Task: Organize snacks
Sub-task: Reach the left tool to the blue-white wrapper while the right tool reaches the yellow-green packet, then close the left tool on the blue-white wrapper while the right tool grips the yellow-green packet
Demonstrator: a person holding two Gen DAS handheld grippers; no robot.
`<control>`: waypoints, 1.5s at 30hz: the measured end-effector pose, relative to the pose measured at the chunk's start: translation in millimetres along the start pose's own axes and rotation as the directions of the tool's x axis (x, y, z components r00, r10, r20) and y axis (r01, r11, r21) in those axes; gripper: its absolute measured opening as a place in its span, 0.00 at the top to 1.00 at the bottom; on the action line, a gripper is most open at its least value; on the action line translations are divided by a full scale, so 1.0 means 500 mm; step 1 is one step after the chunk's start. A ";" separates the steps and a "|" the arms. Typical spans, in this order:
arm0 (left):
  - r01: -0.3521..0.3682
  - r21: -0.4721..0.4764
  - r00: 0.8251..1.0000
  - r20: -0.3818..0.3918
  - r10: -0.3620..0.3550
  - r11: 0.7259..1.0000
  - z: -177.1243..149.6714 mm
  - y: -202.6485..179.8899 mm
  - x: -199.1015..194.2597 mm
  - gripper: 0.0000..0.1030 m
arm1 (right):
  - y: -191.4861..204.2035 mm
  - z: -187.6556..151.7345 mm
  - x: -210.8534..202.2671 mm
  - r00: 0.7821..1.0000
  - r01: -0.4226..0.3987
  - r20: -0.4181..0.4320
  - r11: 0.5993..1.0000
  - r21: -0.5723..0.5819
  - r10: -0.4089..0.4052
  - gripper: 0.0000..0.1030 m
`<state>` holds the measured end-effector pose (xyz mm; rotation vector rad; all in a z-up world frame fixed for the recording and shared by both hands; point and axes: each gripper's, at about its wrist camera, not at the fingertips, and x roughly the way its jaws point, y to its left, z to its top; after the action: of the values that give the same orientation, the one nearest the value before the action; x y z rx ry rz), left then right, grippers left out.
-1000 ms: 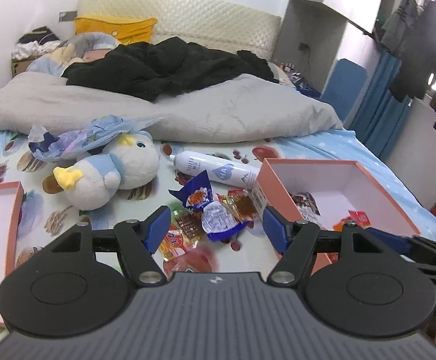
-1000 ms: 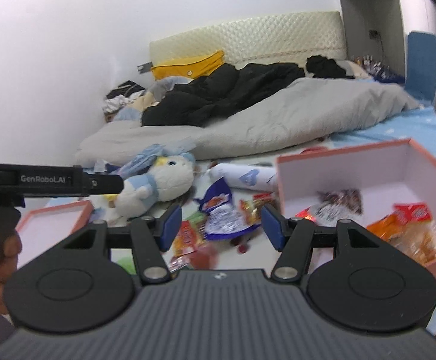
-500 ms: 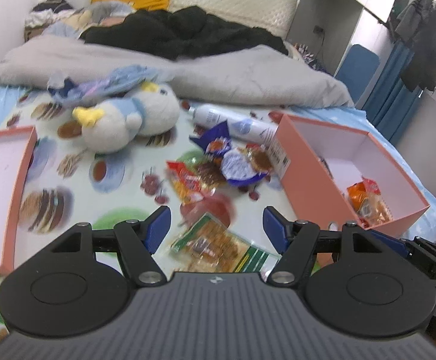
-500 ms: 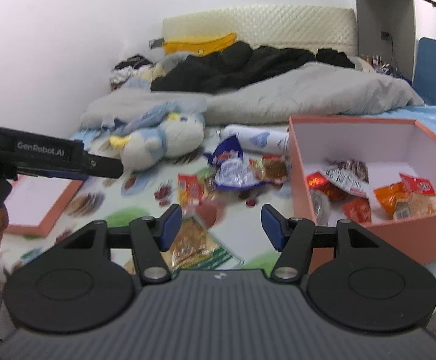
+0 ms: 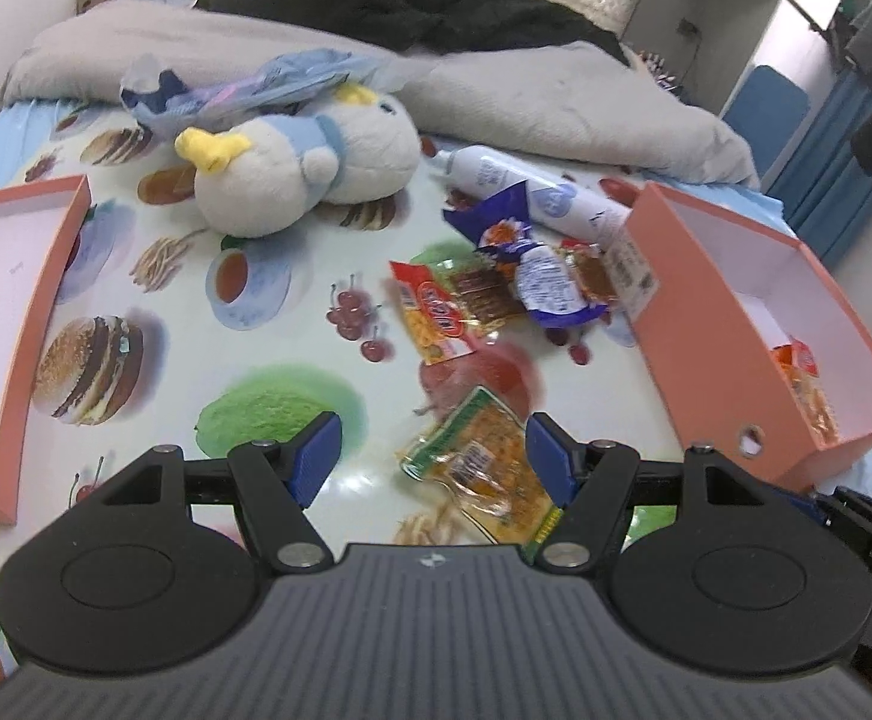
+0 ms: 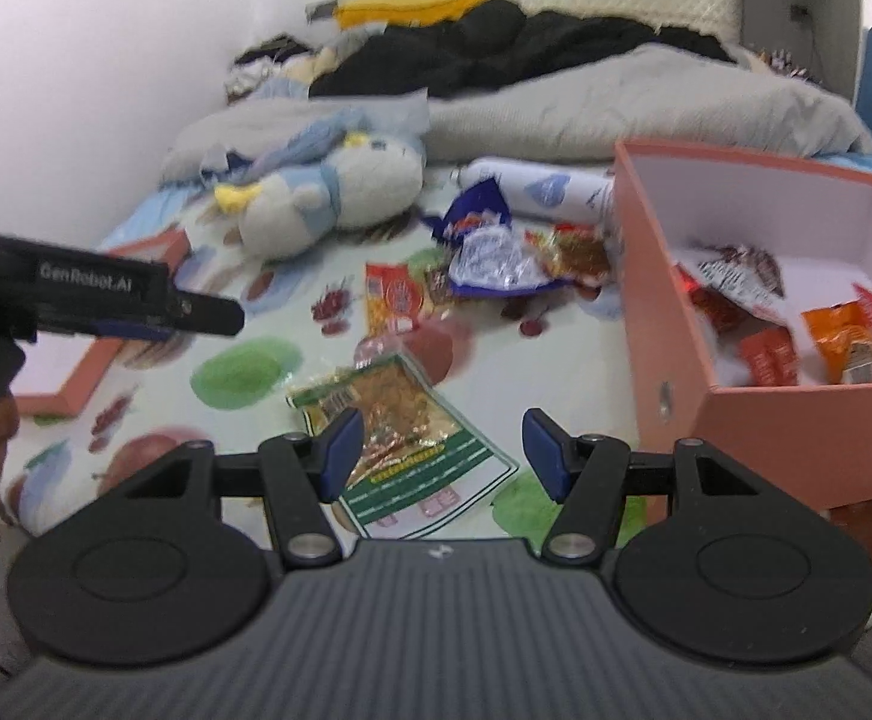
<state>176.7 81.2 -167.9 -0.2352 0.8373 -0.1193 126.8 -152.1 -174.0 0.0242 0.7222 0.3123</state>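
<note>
Two grippers, left gripper [image 5: 432, 457] and right gripper [image 6: 443, 445], jaws wide, empty. Crinkled foil snack packet [image 6: 399, 414] flat on glossy printed sheet [image 5: 267, 360], beside rigid pink cardboard box [image 6: 664, 324] holding wrapped snacks [image 6: 844, 336].

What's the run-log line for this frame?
task: organize snacks | left gripper: open, empty | right gripper: open, empty, above green snack packet | pink box: some snacks inside | loose snacks: on bed

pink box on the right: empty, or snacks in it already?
Partly filled. The right wrist view shows the pink box open-topped with several snack packets on its floor, white bottom still visible between them. More packets lie outside on the bed.
</note>
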 end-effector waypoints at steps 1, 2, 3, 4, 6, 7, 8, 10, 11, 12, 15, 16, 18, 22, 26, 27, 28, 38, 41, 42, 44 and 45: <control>-0.003 -0.004 1.000 -0.010 0.003 1.000 0.005 0.007 0.014 0.29 | 0.000 0.003 0.012 1.000 -0.006 -0.012 1.000 -0.001 0.006 0.41; -0.005 -0.006 1.000 -0.017 0.005 1.000 0.009 0.012 0.025 0.29 | 0.001 0.006 0.024 1.000 -0.012 -0.022 1.000 -0.005 0.012 0.41; -0.008 -0.007 1.000 -0.027 0.008 1.000 0.015 0.017 0.040 0.29 | 0.002 0.009 0.037 0.999 -0.019 -0.031 1.000 -0.012 0.018 0.41; -0.010 -0.005 0.999 -0.034 0.009 1.000 0.021 0.022 0.054 0.29 | 0.004 0.013 0.049 0.999 -0.025 -0.040 0.999 -0.020 0.024 0.41; -0.011 -0.003 0.999 -0.045 0.011 1.000 0.034 0.032 0.082 0.29 | 0.006 0.021 0.075 0.998 -0.040 -0.058 0.999 -0.033 0.038 0.41; -0.008 -0.002 0.999 -0.052 0.008 1.000 0.042 0.037 0.098 0.29 | 0.007 0.025 0.088 0.997 -0.048 -0.066 0.998 -0.037 0.045 0.41; -0.004 0.003 0.998 -0.060 0.004 1.000 0.048 0.040 0.113 0.29 | 0.007 0.028 0.099 0.996 -0.054 -0.075 0.998 -0.038 0.051 0.41; 0.006 0.026 0.997 -0.074 -0.004 1.000 0.061 0.043 0.141 0.29 | 0.006 0.033 0.126 0.993 -0.071 -0.101 0.997 -0.042 0.066 0.41; 0.007 0.044 0.997 -0.080 -0.003 0.999 0.070 0.043 0.157 0.29 | 0.006 0.033 0.138 0.991 -0.077 -0.113 0.996 -0.047 0.071 0.41; 0.012 0.058 0.996 -0.084 -0.007 0.998 0.078 0.043 0.171 0.29 | 0.005 0.034 0.150 0.989 -0.082 -0.125 0.995 -0.054 0.075 0.41; 0.049 0.079 0.994 -0.097 -0.041 0.996 0.103 0.042 0.209 0.29 | 0.005 0.034 0.182 0.982 -0.110 -0.161 0.991 -0.073 0.097 0.38; 0.063 0.084 0.994 -0.100 -0.054 0.994 0.109 0.039 0.219 0.29 | 0.005 0.034 0.191 0.979 -0.119 -0.172 0.990 -0.077 0.105 0.33; 0.090 0.092 0.991 -0.106 -0.080 0.992 0.124 0.031 0.242 0.29 | 0.004 0.033 0.207 0.977 -0.131 -0.177 0.988 -0.080 0.115 0.16; 0.141 0.100 0.984 -0.122 -0.128 0.985 0.149 0.013 0.289 0.29 | 0.005 0.031 0.231 0.969 -0.169 -0.198 0.982 -0.088 0.149 0.16; 0.186 0.094 0.977 -0.127 -0.174 0.978 0.172 0.000 0.325 0.29 | 0.013 0.031 0.251 0.961 -0.203 -0.219 0.969 -0.137 0.171 0.16; 0.197 0.091 0.974 -0.129 -0.185 0.976 0.178 -0.003 0.333 0.28 | 0.013 0.030 0.256 0.958 -0.216 -0.225 0.965 -0.148 0.179 0.16; 0.204 0.088 0.972 -0.133 -0.192 0.975 0.183 -0.005 0.340 0.27 | 0.014 0.029 0.258 0.956 -0.221 -0.229 0.963 -0.156 0.183 0.16; 0.275 0.017 0.952 -0.145 -0.270 0.961 0.216 -0.034 0.389 0.25 | 0.026 0.049 0.286 0.940 -0.256 -0.286 0.938 -0.234 0.185 0.35; 0.287 -0.010 0.946 -0.151 -0.285 0.958 0.217 -0.038 0.399 0.25 | 0.026 0.055 0.286 0.942 -0.248 -0.284 0.943 -0.224 0.180 0.49; 0.290 -0.016 0.945 -0.152 -0.289 0.957 0.218 -0.040 0.402 0.25 | 0.023 0.059 0.286 0.941 -0.245 -0.287 0.945 -0.215 0.178 0.52; 0.289 -0.033 0.944 -0.153 -0.291 0.957 0.221 -0.043 0.410 0.25 | 0.017 0.065 0.284 0.941 -0.238 -0.290 0.952 -0.194 0.176 0.56; 0.288 -0.043 0.944 -0.154 -0.291 0.957 0.222 -0.044 0.414 0.25 | 0.010 0.067 0.283 0.941 -0.230 -0.291 0.959 -0.168 0.175 0.58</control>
<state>396.9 37.1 -239.6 -0.3706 0.9596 -0.4107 247.4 -103.6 -239.6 -0.1387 0.9632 0.5943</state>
